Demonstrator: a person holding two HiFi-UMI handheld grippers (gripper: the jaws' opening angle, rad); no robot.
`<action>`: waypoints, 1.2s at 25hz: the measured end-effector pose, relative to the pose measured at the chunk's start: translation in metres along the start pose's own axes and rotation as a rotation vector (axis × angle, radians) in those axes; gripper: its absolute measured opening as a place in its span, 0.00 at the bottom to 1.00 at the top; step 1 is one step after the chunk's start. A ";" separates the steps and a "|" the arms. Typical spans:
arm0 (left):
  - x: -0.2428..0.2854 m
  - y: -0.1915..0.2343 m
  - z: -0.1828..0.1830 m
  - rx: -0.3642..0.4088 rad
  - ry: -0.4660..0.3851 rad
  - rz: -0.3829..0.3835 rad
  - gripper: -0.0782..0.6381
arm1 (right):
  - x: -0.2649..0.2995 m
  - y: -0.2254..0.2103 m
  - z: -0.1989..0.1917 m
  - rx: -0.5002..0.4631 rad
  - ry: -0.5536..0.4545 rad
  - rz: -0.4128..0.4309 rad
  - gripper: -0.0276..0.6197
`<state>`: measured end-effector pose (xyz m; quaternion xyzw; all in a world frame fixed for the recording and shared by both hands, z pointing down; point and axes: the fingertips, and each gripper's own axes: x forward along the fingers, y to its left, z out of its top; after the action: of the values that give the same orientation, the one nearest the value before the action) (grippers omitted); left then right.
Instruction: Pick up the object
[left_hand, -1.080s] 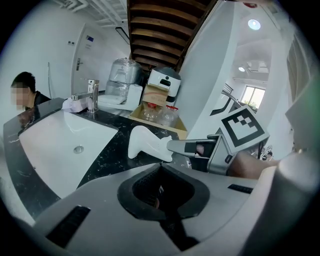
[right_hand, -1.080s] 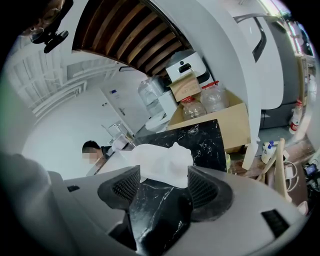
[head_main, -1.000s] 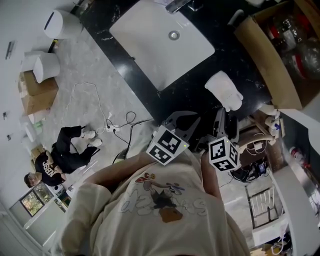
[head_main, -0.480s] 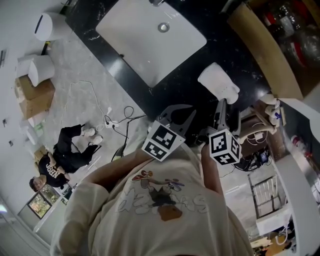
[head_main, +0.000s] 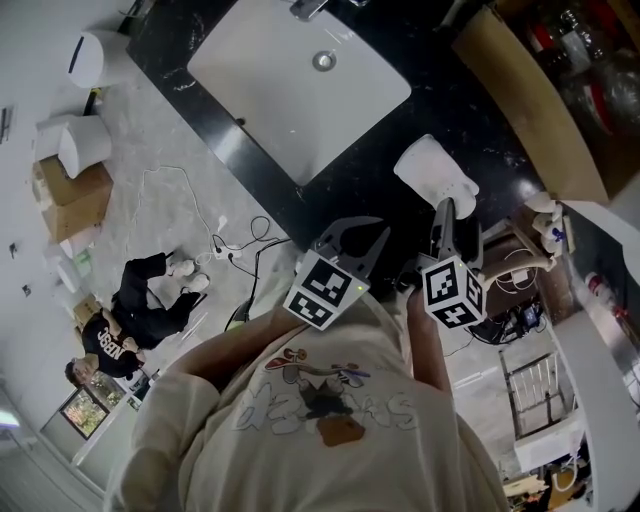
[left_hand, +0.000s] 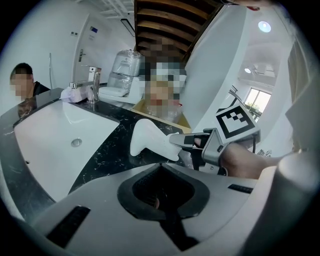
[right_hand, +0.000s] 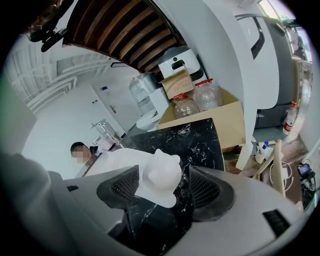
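The object is a white moulded piece (head_main: 432, 172) lying on the black marble counter (head_main: 375, 165) to the right of the sink. My right gripper (head_main: 450, 225) is open, its two dark pads straddling the near end of the piece (right_hand: 161, 172); the left pad looks to touch it and a thin gap shows at the right pad. From the left gripper view the piece (left_hand: 147, 141) rests on the counter with its tail at the right gripper's (left_hand: 189, 142) tips. My left gripper (head_main: 352, 232) hangs open and empty at the counter's front edge, left of the piece.
A white sink (head_main: 260, 90) with a faucet (left_hand: 93, 85) is set in the counter to the left. A cardboard box (head_main: 520, 90) holding clear jugs (right_hand: 192, 105) stands at the counter's far right. Cables (head_main: 240, 240) and a seated person (head_main: 130, 320) are on the floor.
My right gripper has moved forward, closing the distance until its tips reach the white piece. The left gripper has stayed open beside it.
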<state>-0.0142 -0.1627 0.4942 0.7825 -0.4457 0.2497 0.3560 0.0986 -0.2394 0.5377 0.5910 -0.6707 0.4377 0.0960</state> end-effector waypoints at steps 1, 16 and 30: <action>0.001 0.001 0.000 -0.001 0.002 0.001 0.13 | 0.001 0.000 0.000 0.001 0.001 0.000 0.49; 0.011 0.011 -0.001 -0.025 0.038 0.001 0.13 | 0.027 0.000 -0.002 0.013 0.042 -0.027 0.49; 0.022 0.010 -0.005 -0.039 0.062 -0.015 0.13 | 0.029 0.000 -0.003 -0.002 0.033 -0.042 0.49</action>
<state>-0.0130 -0.1743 0.5162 0.7706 -0.4335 0.2624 0.3865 0.0896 -0.2581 0.5580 0.5977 -0.6568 0.4447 0.1168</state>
